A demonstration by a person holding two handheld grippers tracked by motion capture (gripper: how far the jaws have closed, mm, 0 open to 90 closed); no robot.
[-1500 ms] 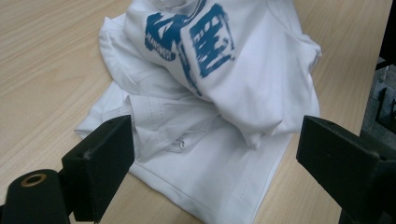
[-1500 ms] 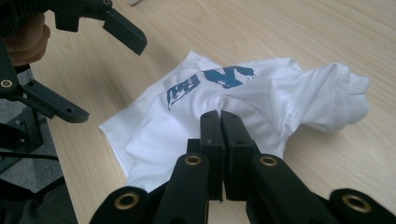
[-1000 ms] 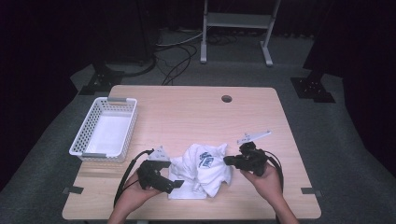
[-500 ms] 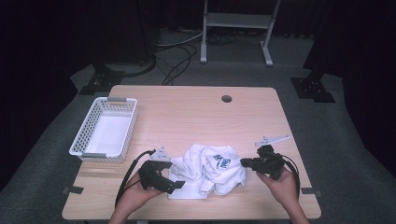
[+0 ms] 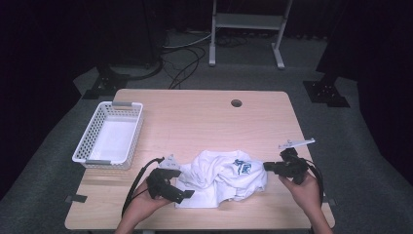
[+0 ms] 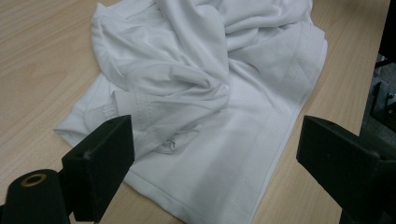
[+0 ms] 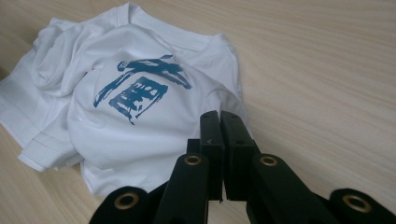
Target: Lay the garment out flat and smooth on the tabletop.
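Even overhead light falls on the pale wooden bench (image 5: 204,122) in the high view, while the floor and room around it sink into near black. Shadows under the crumpled white shirt (image 5: 224,175) are soft and short. That view is slightly grainy and soft. In both gripper views the cloth is fairly sharp with gentle fold shading, but the near black jaws blur. No glare shows.
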